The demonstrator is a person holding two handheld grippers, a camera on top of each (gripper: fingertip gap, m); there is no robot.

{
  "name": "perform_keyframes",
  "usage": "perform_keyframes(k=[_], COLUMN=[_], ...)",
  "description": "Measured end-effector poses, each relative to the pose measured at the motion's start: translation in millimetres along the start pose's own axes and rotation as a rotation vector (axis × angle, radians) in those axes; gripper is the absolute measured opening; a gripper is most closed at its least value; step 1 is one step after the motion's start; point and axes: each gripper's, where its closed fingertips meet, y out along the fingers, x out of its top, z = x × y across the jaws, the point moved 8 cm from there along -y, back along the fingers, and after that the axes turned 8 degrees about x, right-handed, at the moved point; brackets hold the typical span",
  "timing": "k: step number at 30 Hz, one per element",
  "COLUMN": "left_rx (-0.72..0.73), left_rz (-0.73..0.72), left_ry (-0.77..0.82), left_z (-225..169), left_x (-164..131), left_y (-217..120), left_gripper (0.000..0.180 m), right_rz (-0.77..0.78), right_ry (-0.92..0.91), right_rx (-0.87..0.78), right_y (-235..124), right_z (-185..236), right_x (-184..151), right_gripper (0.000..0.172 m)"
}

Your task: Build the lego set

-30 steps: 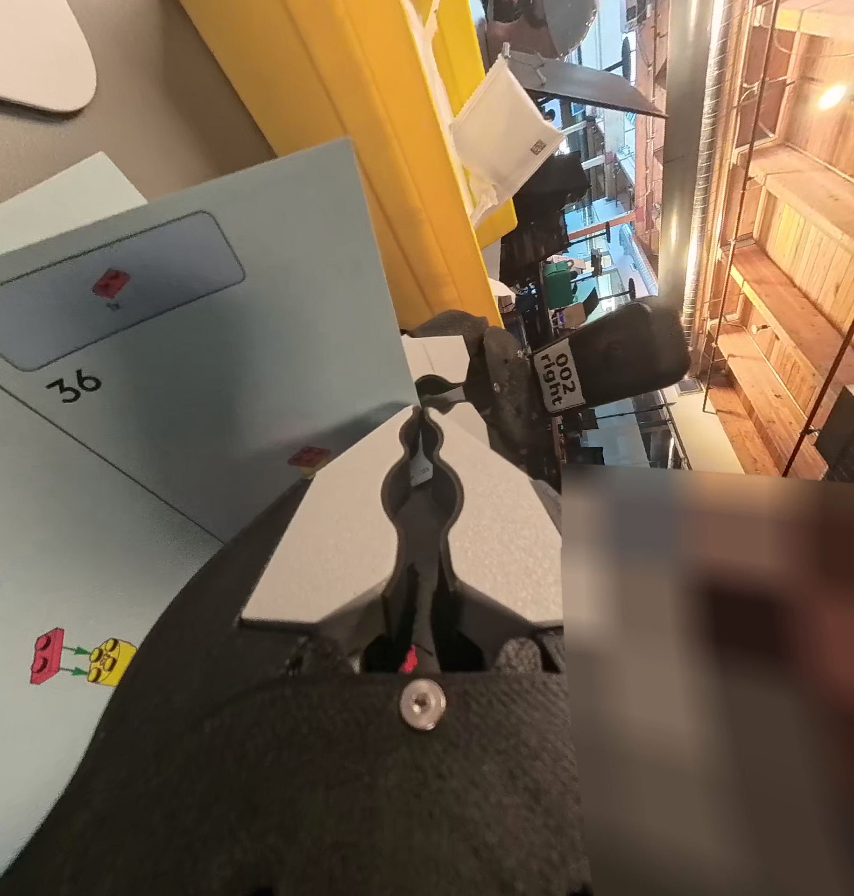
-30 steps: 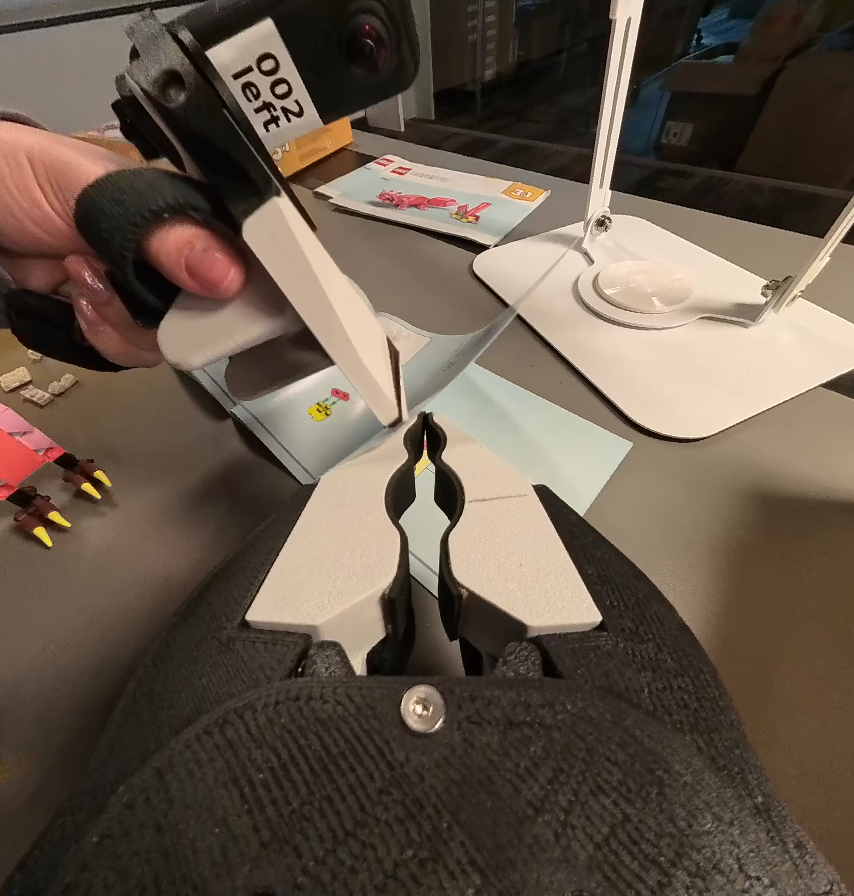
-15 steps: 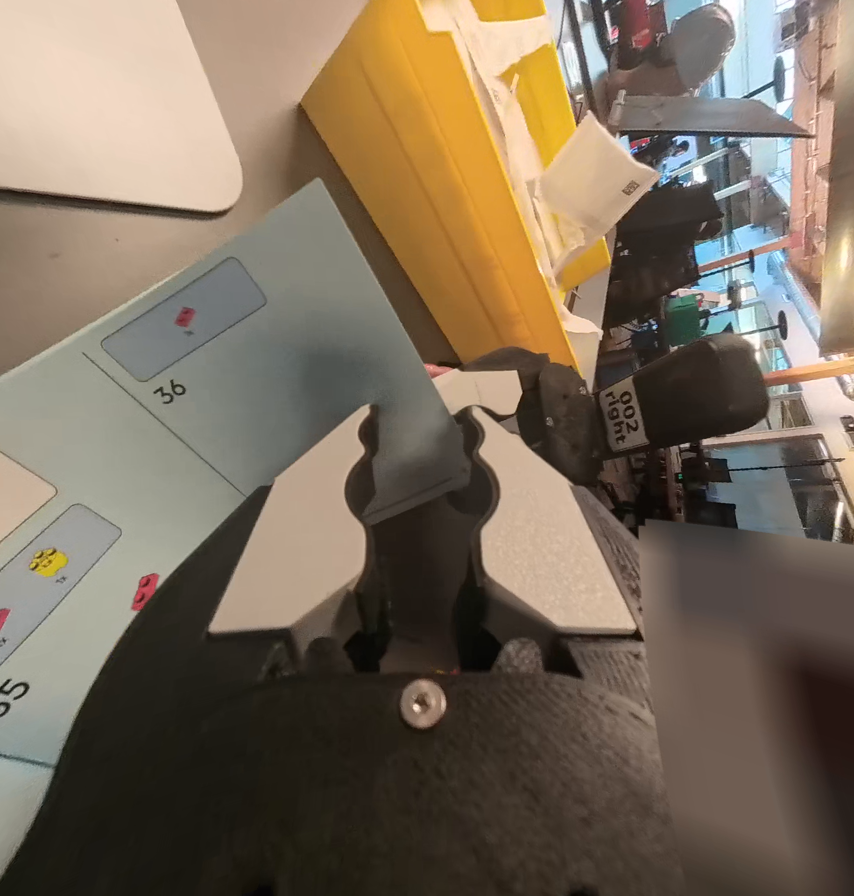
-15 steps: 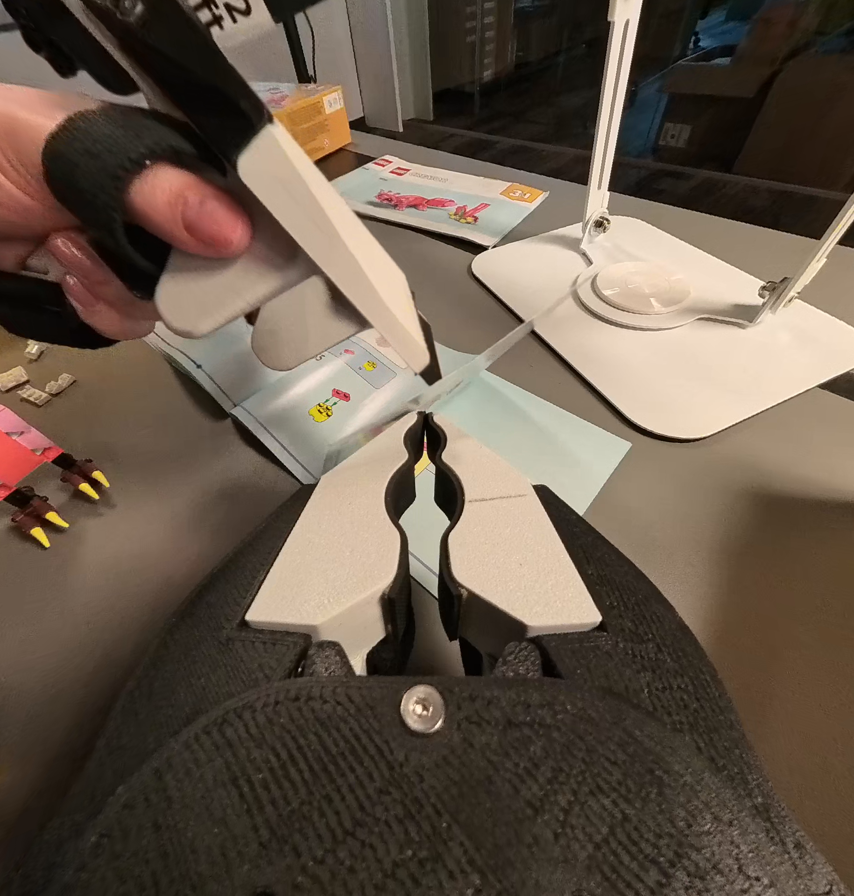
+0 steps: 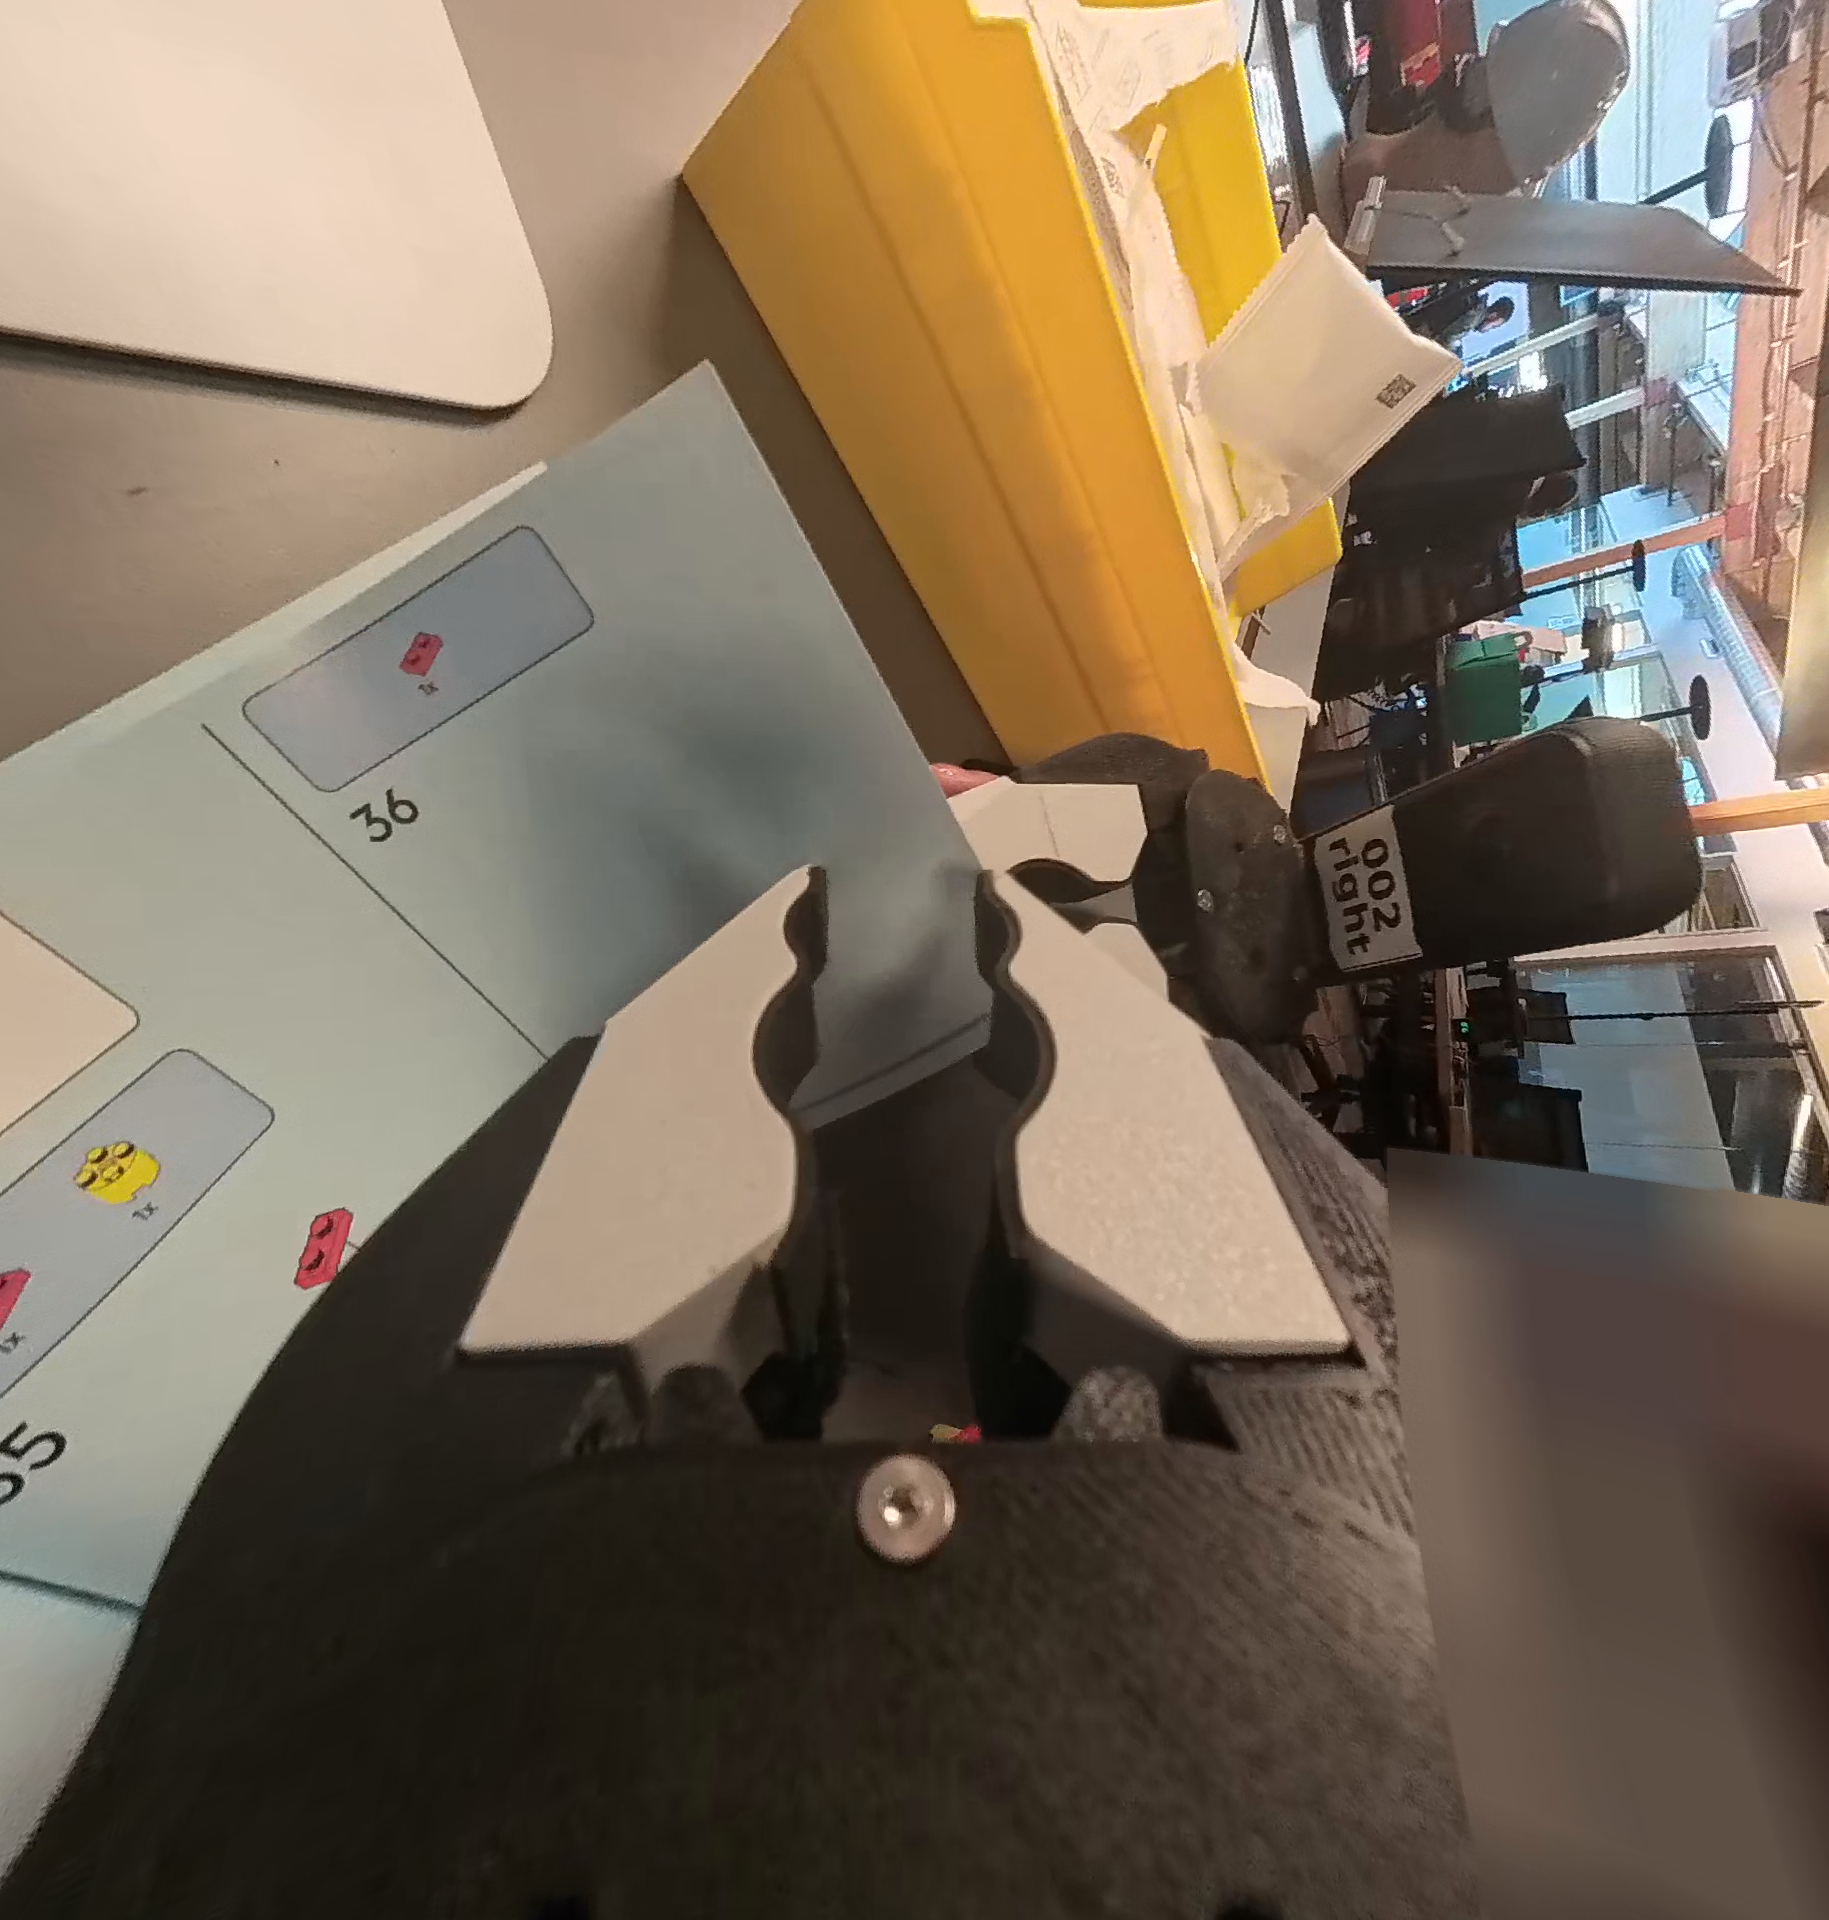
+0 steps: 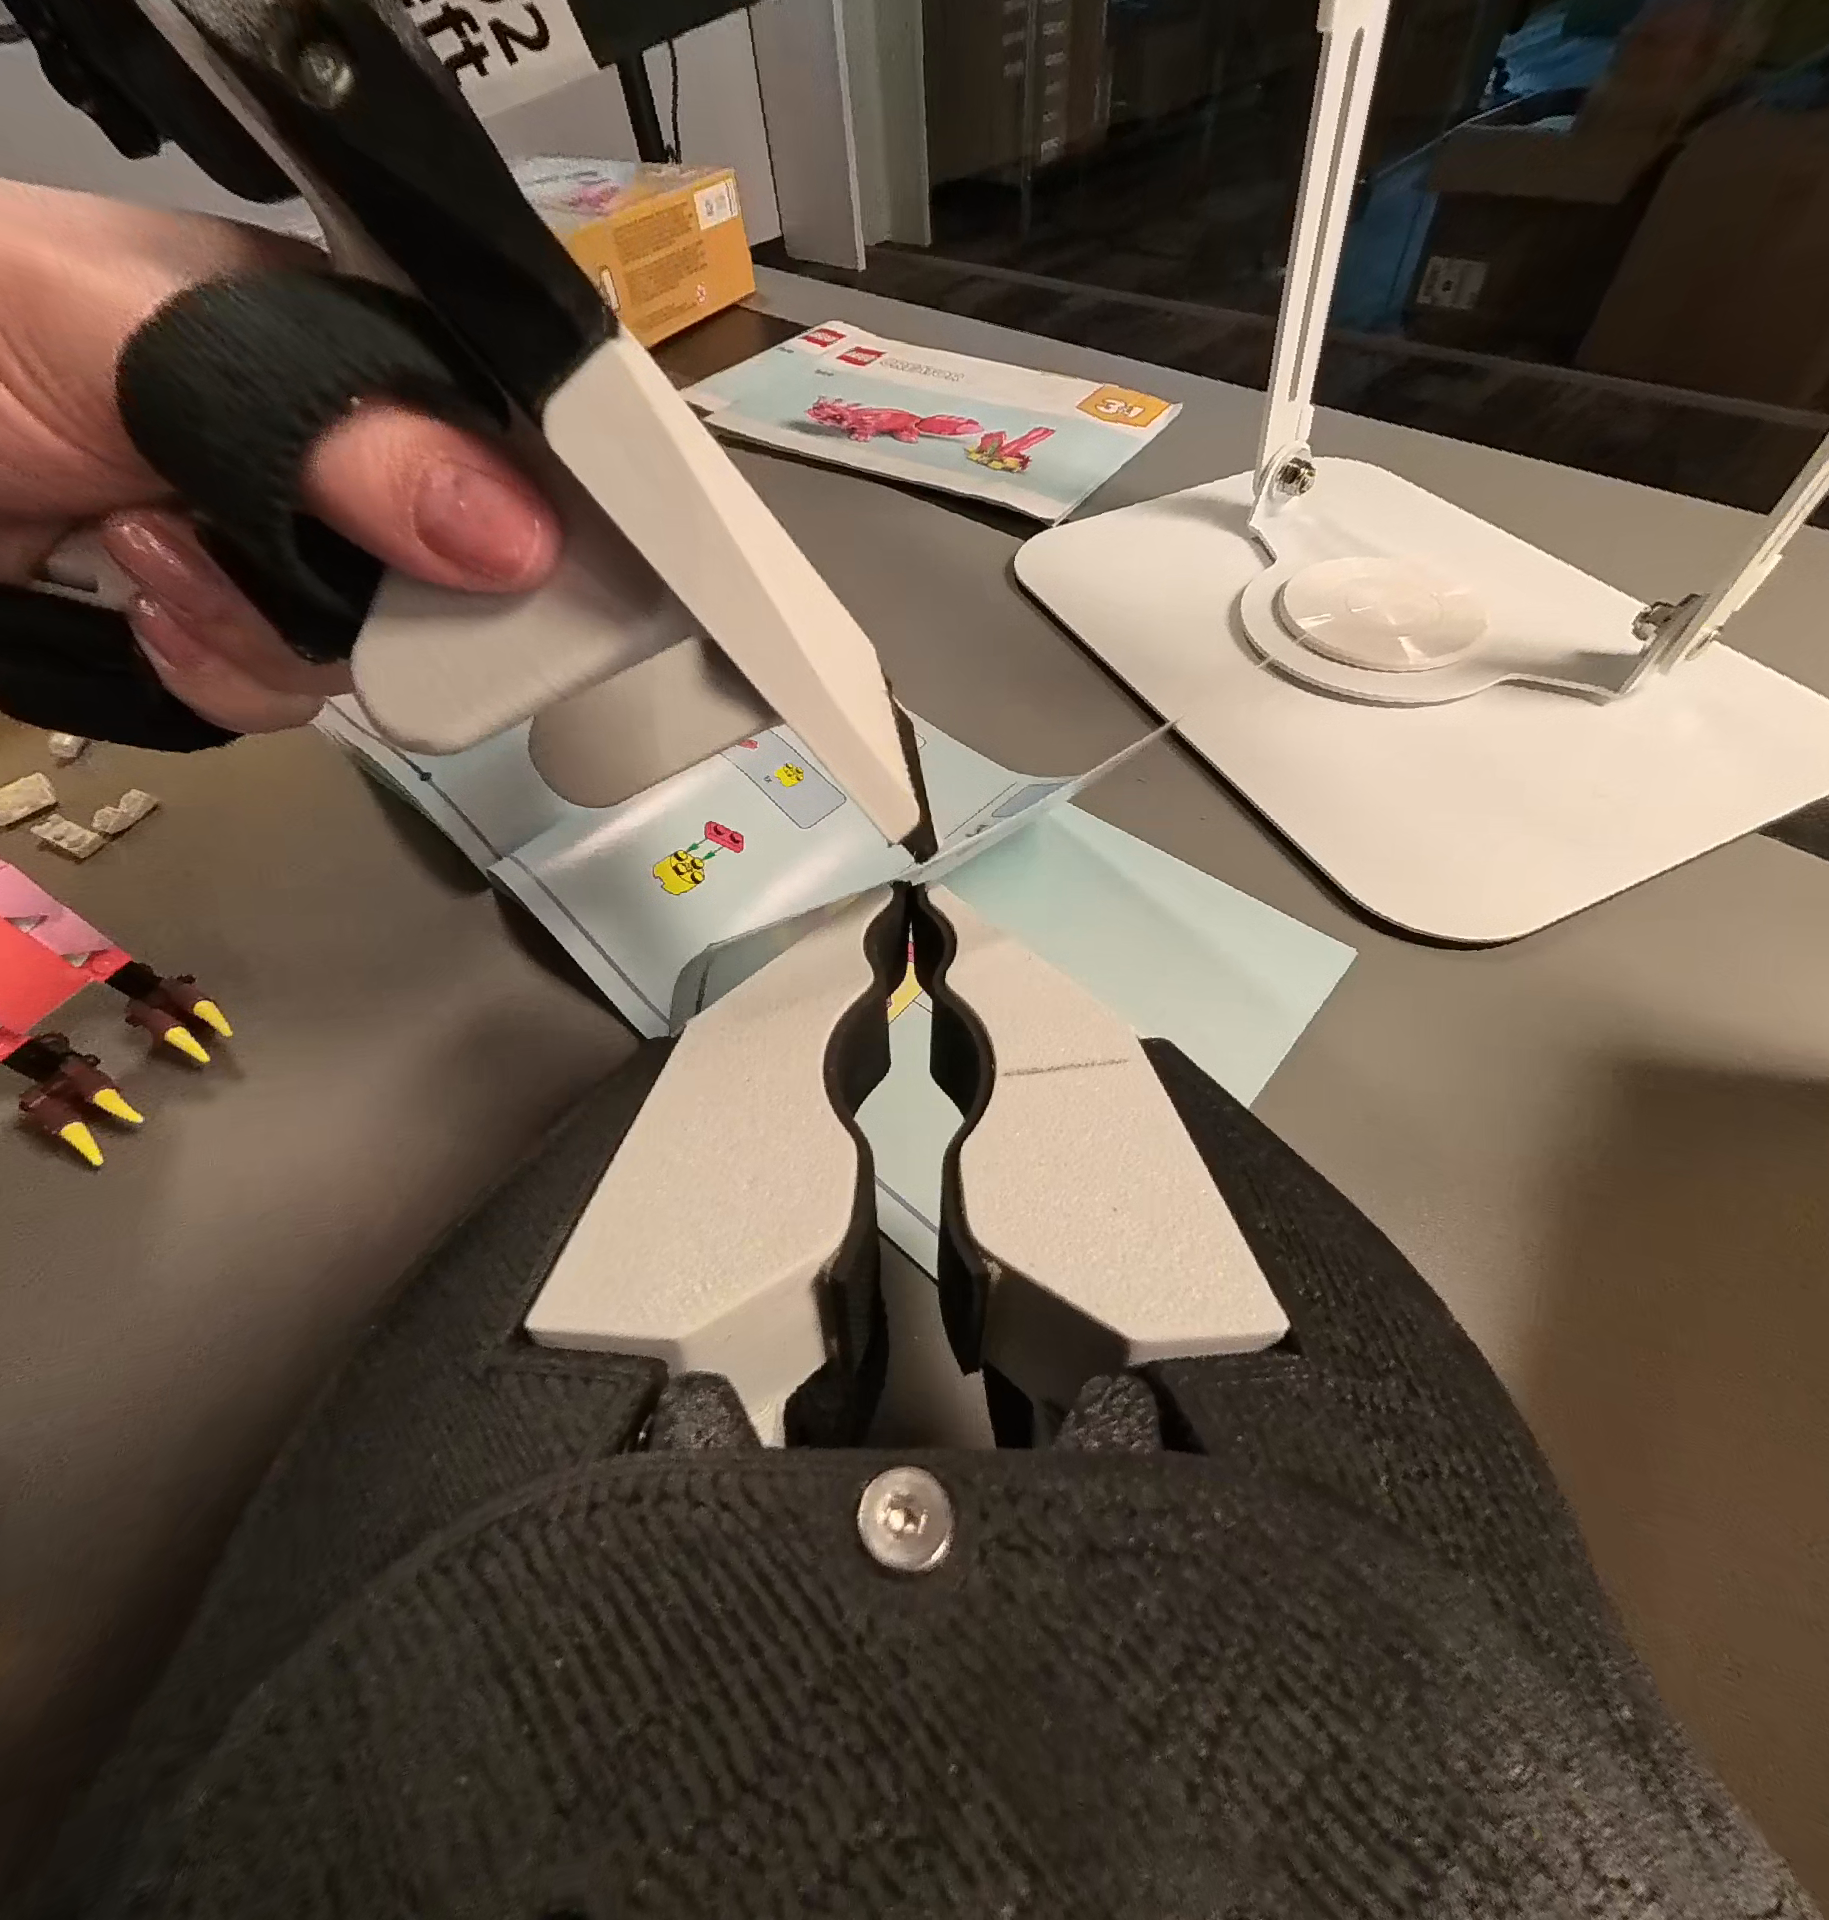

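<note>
A lifted booklet page (image 5: 681,790) is straddled by the parted left hand-held gripper (image 5: 899,883), apparently unpinched; the right hand-held gripper (image 6: 912,896) is closed.

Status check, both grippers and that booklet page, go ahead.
Left gripper open, lifted page corner lying between its fingers. Right gripper shut, tips at the page edge. White stand base close beyond.

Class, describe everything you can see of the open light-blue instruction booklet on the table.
The open booklet is thin, glossy, pale-blue paper printed with red and yellow brick diagrams. It lies on the grey table. One page is lifted and curled, its corner between the left gripper's parted fingers. The right gripper's shut fingers rest over its lower edge.
</note>
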Motion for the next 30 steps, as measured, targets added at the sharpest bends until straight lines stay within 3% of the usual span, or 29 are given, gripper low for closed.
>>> perform_keyframes(k=[2, 5, 7, 16, 23, 26, 30], left_rx=[0.033, 0.156, 0.169, 0.114, 0.065, -0.024, 0.019], left_rz=[-0.009, -0.045, -0.071, -0.057, -0.059, -0.066, -0.055], left_ry=[0.006, 0.033, 0.039, 0.047, 0.036, 0.002, 0.009], left_z=[-0.7, 2.0, 1.4, -4.7, -2.7, -4.5, 0.6], left_x=[0.1, 2.4, 4.6, 4.0, 1.1, 0.7, -1.6], left_y=[-0.4, -2.3, -4.6, -3.6, -7.5, -10.7, -13.4], left_gripper=[0.038, 0.071, 0.076, 0.051, 0.014, 0.011, 0.022], right_rz=[0.003, 0.004, 0.004, 0.002, 0.001, -0.001, 0.0], right_ry=[-0.003, -0.009, -0.011, -0.01, -0.009, -0.01, -0.015], right_rx=[-0.002, -0.003, -0.004, -0.002, 0.0, -0.001, -0.001], right_y=[0.3, 0.4, 0.3, 0.3, 0.2, 0.1, 0.2], right_z=[0.3, 0.7, 0.8, 0.7, 0.8, 0.8, 1.3], right_x=[0.0, -0.1, 0.0, 0.0, 0.0, 0.2, 0.1], right_gripper=[0.0, 0.0, 0.0, 0.0, 0.0, 0.0, 0.0])
